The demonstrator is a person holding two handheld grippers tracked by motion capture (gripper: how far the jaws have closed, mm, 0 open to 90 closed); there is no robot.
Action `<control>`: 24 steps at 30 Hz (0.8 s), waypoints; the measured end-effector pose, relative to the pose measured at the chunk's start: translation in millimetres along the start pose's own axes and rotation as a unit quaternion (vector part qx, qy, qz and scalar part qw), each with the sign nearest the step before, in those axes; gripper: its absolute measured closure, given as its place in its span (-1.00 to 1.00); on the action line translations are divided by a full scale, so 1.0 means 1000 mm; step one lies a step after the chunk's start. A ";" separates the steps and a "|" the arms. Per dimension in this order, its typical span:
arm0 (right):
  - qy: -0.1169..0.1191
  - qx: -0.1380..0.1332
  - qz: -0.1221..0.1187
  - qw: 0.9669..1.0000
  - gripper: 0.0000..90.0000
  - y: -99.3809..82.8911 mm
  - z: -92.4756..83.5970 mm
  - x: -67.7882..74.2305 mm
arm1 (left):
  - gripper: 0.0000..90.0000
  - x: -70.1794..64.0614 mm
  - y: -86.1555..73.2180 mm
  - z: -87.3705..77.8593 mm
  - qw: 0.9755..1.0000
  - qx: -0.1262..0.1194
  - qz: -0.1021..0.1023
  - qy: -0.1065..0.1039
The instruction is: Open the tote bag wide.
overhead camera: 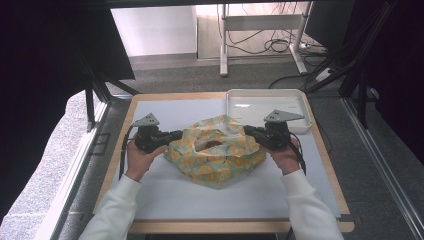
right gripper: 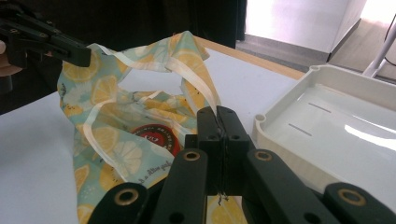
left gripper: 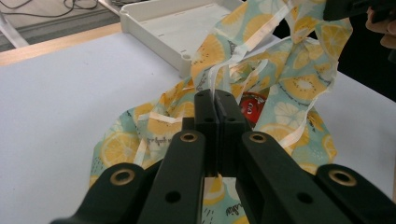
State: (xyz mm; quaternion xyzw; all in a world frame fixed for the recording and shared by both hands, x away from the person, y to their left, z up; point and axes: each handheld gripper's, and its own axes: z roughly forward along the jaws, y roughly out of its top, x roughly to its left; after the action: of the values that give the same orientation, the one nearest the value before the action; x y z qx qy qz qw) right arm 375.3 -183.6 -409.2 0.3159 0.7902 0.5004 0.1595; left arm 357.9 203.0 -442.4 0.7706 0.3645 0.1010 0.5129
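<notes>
A cloth bag (overhead camera: 216,159) printed with yellow lemon slices on pale green lies in the middle of the white table mat. Its mouth is held open between my two grippers, and a red round item (right gripper: 154,138) shows inside it. My left gripper (overhead camera: 178,135) is shut on the bag's left rim (left gripper: 215,74). My right gripper (overhead camera: 248,131) is shut on the right rim (right gripper: 205,93). In the left gripper view the red item (left gripper: 252,106) lies just past the jaws. Both grippers sit low, close to the mat.
A white plastic tray (overhead camera: 235,102) stands at the table's back right, just behind the right gripper; its near corner (right gripper: 266,126) is close to the right jaws. The wooden table edge (overhead camera: 170,96) frames the mat. Cables and desk legs lie beyond.
</notes>
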 end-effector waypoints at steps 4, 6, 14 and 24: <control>0.005 -0.001 -0.001 1.000 0.96 -0.001 -0.003 0.004 | 1.00 -0.001 -0.001 -0.006 1.000 -0.009 -0.006 -0.003; 0.007 0.002 -0.005 1.000 0.96 -0.003 -0.003 0.006 | 1.00 -0.002 -0.002 -0.007 1.000 -0.005 -0.003 -0.001; 0.015 0.009 0.002 1.000 0.96 -0.009 -0.002 0.006 | 1.00 -0.005 -0.006 -0.008 1.000 -0.002 -0.002 -0.004; 0.033 0.016 0.011 0.999 0.96 -0.021 -0.008 0.010 | 1.00 -0.014 -0.011 -0.020 1.000 -0.008 -0.001 -0.013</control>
State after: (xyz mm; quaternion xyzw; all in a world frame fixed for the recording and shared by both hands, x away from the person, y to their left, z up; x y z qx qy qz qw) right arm 356.5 -189.0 -423.3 0.3100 0.7997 0.4994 0.1224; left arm 332.0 210.0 -439.9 0.7674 0.3577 0.0937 0.5238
